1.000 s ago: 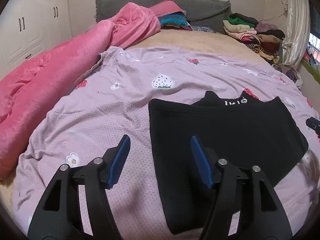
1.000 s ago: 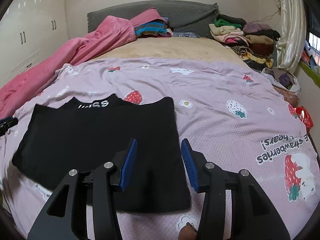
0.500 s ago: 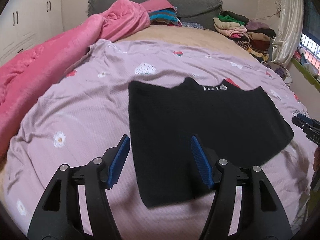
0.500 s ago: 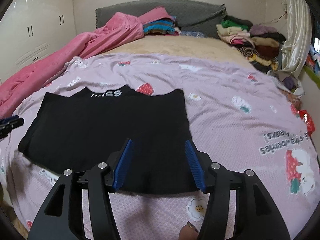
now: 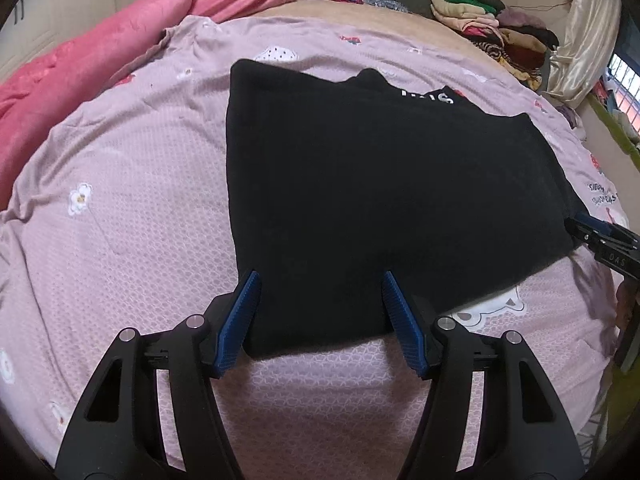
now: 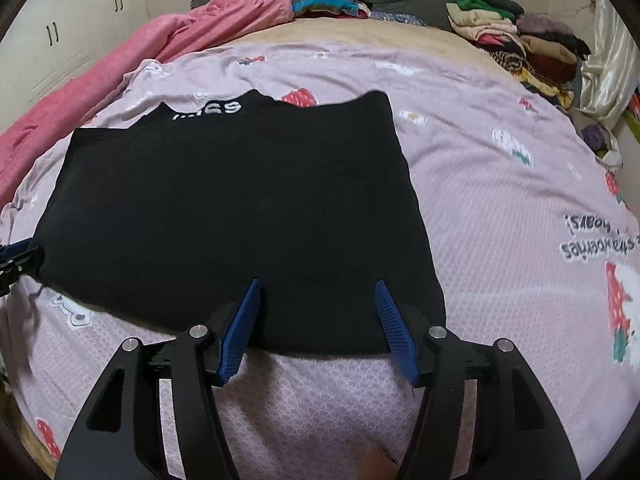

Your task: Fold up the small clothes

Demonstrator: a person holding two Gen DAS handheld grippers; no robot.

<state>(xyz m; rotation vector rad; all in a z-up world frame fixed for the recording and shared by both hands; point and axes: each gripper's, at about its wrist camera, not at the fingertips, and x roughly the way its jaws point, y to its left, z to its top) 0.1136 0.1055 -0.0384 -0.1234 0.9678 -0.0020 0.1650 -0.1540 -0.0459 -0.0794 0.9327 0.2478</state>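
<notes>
Lilac bedspread (image 5: pixel 120 208) with strawberry and flower prints, spread over a bed; pink blanket (image 5: pixel 80 64) bunched far ahead and to the left of the left gripper, stacks of folded clothes (image 6: pixel 520 40) far ahead and to the right of the right gripper, against a grey headboard.

Black top (image 5: pixel 380 200), lying flat on the bedspread with the white-lettered collar at the far side and the hem at the near side. Already narrowed, probably with the sides folded in, though hard to confirm on such dark cloth.

Left gripper (image 5: pixel 318 312): jaws apart and empty, nothing pinched, hovering just above the near left corner of the hem, the cloth edge visible between the blue pads. Right gripper (image 6: pixel 318 316): jaws opening, no cloth pressed between them, poised just above the near right corner of the same hem.

Judged as light, soft and limp knit fabric, not fragile, not slippery on the textured bedspread. Likely to sag and to crease if lifted by one point only. Best taken at the two near hem corners, one per gripper, pinching all layers together so that the under layer does not stay behind. Then lifted evenly and carried away from the grippers toward the collar, keeping the hem taut between both hands. Risk of catching the bedspread together with the hem if the pads go too deep.
</notes>
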